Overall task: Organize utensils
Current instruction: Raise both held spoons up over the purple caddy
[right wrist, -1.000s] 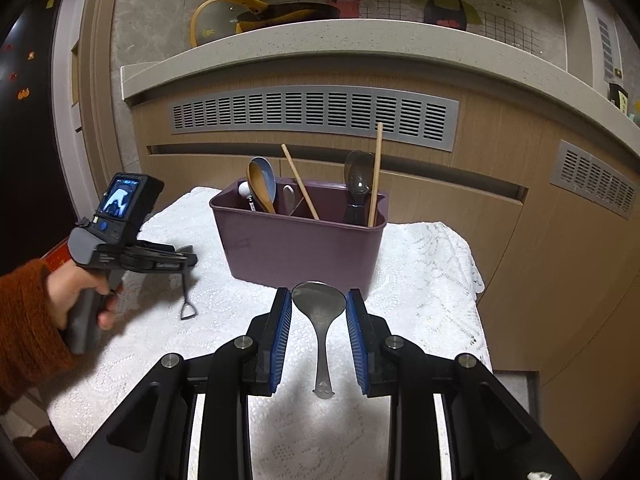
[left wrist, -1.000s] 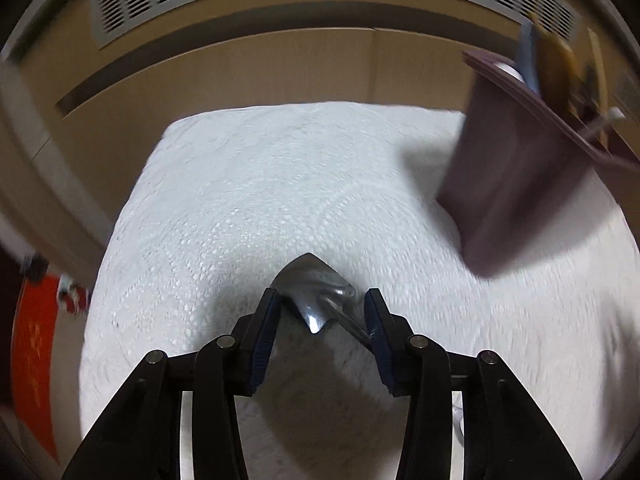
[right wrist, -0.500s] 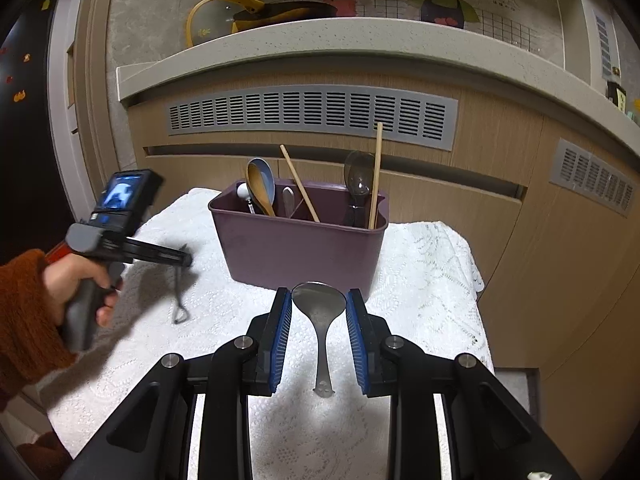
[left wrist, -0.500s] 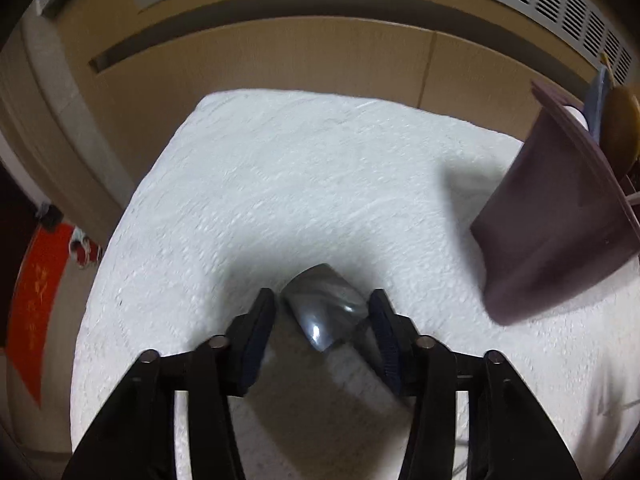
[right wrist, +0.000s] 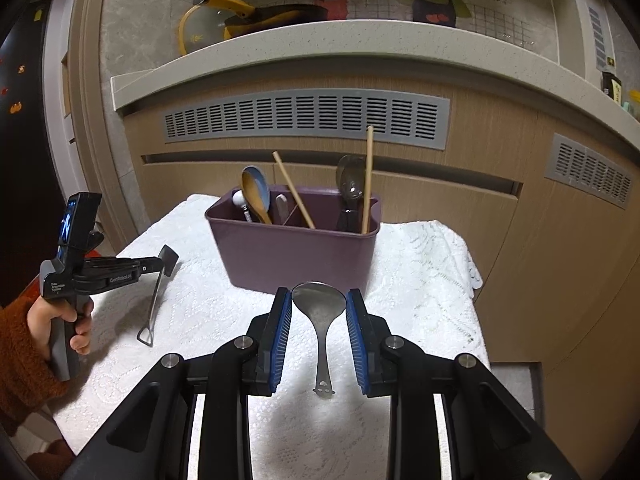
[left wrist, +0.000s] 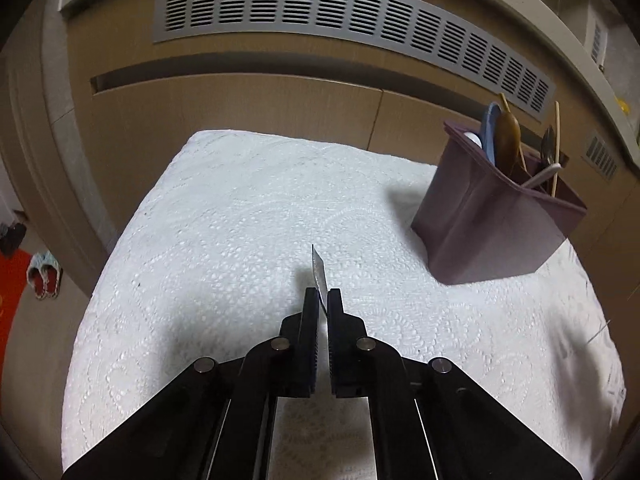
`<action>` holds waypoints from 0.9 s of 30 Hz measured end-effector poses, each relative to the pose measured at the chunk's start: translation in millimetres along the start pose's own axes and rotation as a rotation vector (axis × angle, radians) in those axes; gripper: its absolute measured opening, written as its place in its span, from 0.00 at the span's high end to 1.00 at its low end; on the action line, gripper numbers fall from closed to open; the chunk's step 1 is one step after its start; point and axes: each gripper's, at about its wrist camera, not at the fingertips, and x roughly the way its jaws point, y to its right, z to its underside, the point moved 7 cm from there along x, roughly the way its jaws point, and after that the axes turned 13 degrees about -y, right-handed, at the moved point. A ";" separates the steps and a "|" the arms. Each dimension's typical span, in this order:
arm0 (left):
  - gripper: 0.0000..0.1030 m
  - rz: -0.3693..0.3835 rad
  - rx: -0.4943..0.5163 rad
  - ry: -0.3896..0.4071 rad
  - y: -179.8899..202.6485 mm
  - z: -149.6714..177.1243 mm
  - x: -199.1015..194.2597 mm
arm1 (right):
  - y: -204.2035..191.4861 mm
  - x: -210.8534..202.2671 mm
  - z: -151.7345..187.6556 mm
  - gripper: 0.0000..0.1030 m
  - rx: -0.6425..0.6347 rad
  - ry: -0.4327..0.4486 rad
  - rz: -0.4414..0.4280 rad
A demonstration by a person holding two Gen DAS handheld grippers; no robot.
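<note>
On the white cloth's left side, the left gripper (right wrist: 162, 266) has just snapped shut on a metal spatula (right wrist: 158, 292), lifting it toward the purple caddy (right wrist: 296, 256); rightward, the right gripper (right wrist: 319, 314) brackets a steel spoon (right wrist: 320, 312), jaws apart.

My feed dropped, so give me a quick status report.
Left gripper just closed, pinching metal spatula. Right gripper open around steel spoon on cloth. Purple caddy unobstructed.

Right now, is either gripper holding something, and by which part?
The left gripper holds a metal spatula by its blade, handle hanging down. The right gripper only straddles a metal spoon.
</note>
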 end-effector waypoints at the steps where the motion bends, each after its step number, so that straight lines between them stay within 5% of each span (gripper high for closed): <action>1: 0.97 0.027 -0.010 0.011 0.3 0.7 -6.6 | -1.0 0.2 0.5 0.75 -0.005 -0.001 0.002; 8: 0.99 0.144 0.051 0.233 47.1 -17.7 -93.8 | 3.8 -14.2 -12.1 0.75 0.014 0.045 -0.013; 14: 0.99 0.284 0.105 0.461 96.5 -69.0 -181.3 | 3.4 -60.0 -60.9 0.75 -0.031 0.167 0.021; 17: 1.00 0.263 0.153 0.620 124.7 -90.7 -209.1 | 4.1 -86.4 -99.8 0.75 -0.051 0.254 0.054; 21: 0.99 0.215 0.181 0.780 146.7 -109.5 -207.2 | 7.1 -94.4 -137.9 0.75 -0.071 0.311 0.071; 27: 0.99 0.211 0.156 0.746 147.9 -127.5 -142.0 | 26.9 -47.3 -156.2 0.75 -0.039 0.245 0.020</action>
